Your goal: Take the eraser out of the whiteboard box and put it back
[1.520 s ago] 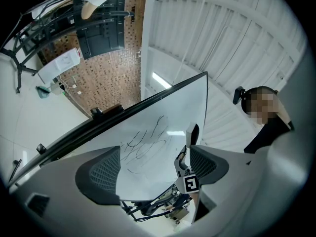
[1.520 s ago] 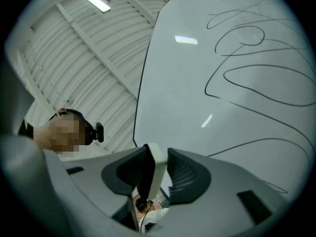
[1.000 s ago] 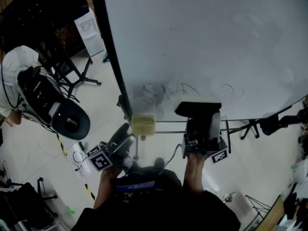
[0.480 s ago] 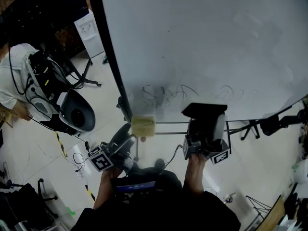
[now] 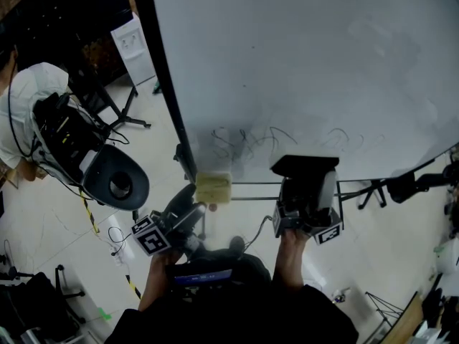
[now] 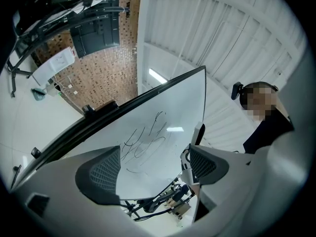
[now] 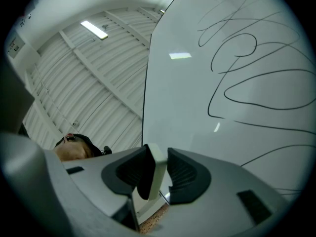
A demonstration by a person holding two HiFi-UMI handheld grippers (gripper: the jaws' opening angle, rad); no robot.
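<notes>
the eraser (image 5: 304, 165) is out of the box (image 5: 214, 187) — pinched between the right gripper (image 5: 307, 190) jaws, up near the whiteboard (image 5: 308, 63). the left gripper (image 5: 181, 212) is spread and empty. next, i'd judge: carry it left and down — lined up with the box's opening.

your whiteboard (image 5: 301, 63) reads smooth and glossy, glare on it. left gripper (image 6: 153, 169) pads (image 6: 101, 174) are matt, finely ribbed; its shell matt grey plastic. eraser (image 7: 157, 174) edge pale, smooth.
</notes>
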